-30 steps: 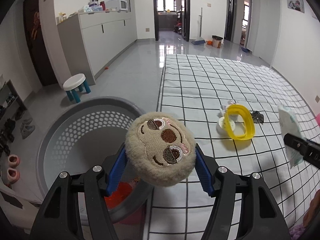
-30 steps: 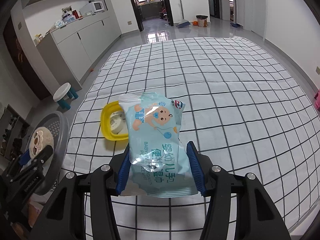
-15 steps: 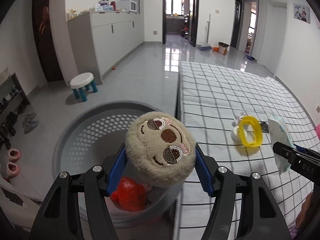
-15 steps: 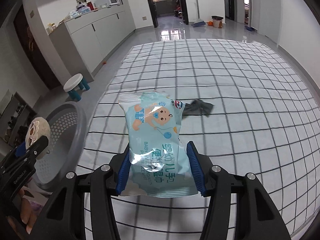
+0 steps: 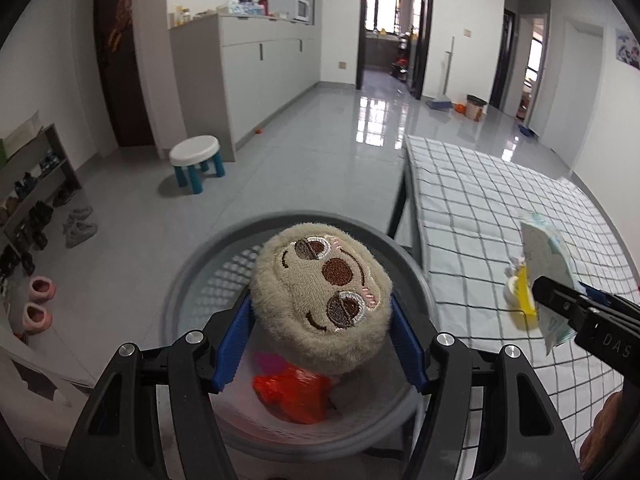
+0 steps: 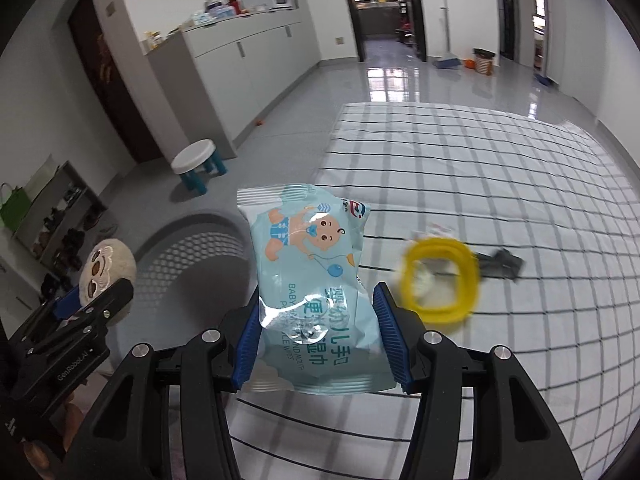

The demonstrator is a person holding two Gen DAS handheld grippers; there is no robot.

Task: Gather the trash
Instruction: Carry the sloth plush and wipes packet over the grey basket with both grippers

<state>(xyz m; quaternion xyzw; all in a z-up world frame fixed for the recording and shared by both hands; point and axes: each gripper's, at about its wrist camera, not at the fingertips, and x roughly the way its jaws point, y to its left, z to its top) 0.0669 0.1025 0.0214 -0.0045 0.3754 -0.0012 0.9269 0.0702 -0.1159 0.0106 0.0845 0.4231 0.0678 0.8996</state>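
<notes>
My left gripper is shut on a round beige plush sloth face and holds it over the grey perforated basket, which has red crumpled trash inside. My right gripper is shut on a light blue baby wipes pack above the left edge of the checked mattress. A yellow ring and a dark scrap lie on the mattress. The plush and the basket also show at the left of the right wrist view.
A white stool with blue legs stands on the glossy floor beyond the basket. A shoe rack and pink slippers are at the left. Grey cabinets line the far wall.
Both grippers have swung left toward the basket. The plush now hangs over the basket's middle, and the wipes pack has moved to the mattress's left edge. Both grips are unchanged.
</notes>
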